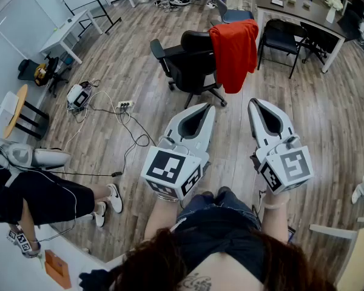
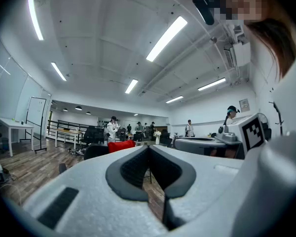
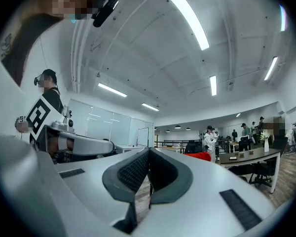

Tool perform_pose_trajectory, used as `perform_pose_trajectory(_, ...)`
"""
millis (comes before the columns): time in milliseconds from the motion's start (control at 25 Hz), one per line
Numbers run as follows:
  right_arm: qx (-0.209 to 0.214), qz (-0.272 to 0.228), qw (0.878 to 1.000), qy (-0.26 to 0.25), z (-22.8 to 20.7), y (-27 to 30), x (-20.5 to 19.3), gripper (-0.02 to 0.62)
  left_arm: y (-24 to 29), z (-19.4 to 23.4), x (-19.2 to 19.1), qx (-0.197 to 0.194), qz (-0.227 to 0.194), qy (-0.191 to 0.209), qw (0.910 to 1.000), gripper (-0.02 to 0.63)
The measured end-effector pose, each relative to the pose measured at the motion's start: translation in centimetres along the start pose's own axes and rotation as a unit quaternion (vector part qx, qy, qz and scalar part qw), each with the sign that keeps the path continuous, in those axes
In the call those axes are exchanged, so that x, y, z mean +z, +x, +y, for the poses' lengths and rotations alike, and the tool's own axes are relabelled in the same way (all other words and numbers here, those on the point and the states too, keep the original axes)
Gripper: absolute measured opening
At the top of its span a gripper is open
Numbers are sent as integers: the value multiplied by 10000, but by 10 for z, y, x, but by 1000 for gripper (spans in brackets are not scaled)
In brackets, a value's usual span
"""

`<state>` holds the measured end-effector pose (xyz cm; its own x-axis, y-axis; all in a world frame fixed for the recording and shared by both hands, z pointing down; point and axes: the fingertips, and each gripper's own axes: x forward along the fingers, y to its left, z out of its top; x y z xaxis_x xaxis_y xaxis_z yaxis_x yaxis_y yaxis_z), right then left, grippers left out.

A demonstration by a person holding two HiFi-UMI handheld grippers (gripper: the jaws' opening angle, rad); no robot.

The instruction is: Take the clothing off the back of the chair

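A red garment (image 1: pixel 235 52) hangs over the back of a black office chair (image 1: pixel 191 65) in the middle of the room. It shows small and distant in the left gripper view as the red garment (image 2: pixel 121 145), and in the right gripper view as the red garment (image 3: pixel 201 156). My left gripper (image 1: pixel 210 107) is held level a good way short of the chair, jaws shut with nothing between them. My right gripper (image 1: pixel 255 102) is beside it, also shut and empty, pointing toward the garment.
A dark table (image 1: pixel 297 8) with black chairs (image 1: pixel 280 38) stands behind the garment. Cables and a power strip (image 1: pixel 125 105) lie on the wood floor at left. A seated person's legs (image 1: pixel 54 196) are at the near left. White desks (image 1: pixel 67 32) line the far left.
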<state>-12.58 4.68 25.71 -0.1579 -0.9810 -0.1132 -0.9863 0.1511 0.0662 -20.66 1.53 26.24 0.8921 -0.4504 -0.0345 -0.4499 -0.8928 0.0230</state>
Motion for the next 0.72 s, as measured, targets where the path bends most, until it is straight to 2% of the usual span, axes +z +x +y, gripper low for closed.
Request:
perform_pose_trajectory(360,57,-185,9997,128,0,-4,4,-8,4,-4,-1,-30,4,-63,10000,12)
perform_pose_trajectory(720,163,-221,9995,184,-30,3,-3,-8,37,-6,-5,32,20,-90,10000,12)
